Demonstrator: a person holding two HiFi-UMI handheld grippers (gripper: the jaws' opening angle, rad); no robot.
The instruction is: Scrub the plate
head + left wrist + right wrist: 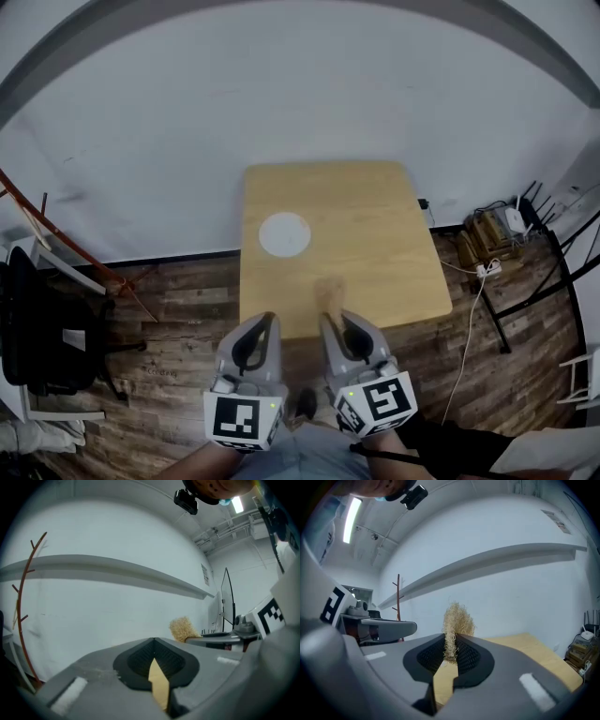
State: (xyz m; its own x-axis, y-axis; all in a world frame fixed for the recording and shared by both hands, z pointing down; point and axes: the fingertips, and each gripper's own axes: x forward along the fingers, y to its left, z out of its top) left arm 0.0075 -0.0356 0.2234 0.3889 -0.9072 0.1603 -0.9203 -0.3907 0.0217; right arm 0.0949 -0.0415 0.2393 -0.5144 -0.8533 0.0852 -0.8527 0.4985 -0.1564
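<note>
- The wooden desk (375, 272) fills the middle of my head view. It is bare apart from one dish, and its near edge sits just ahead of both tools.
- My left gripper (268, 321) is low and close to me, short of the desk edge. In its own view the fingers (136, 660) meet at the tips with nothing between them, so it is closed and empty.
- My right gripper (329, 321) is alongside it, tips just over the near edge. Its fingers (471, 658) are pinched onto the scrubber.
- The plate (284, 234) is white and round. It lies flat on the desk, left of centre and towards the far side, well apart from both tools.
- I expect the plate to be stiff and smooth, and likely to skate on the bare wood once I start rubbing. My plan is to pin its near rim with the left fingers and keep the grip gentle, because a hard dish can chip.
- The scrubber (457, 618) is a pale tuft of straw-like fibre standing up past the fingertips. It looks soft and springy, so it should squash under pressure, and held by its lower end it may slip if I push sideways too hard.
- Trouble spots: neither gripper view shows the plate. Both look out at the white wall, and the right one catches only a strip of desk.
- From the head view the plate is too small for me to make out its material, its rim depth or any dirt on it. The scrubber there is only a blur.
</note>
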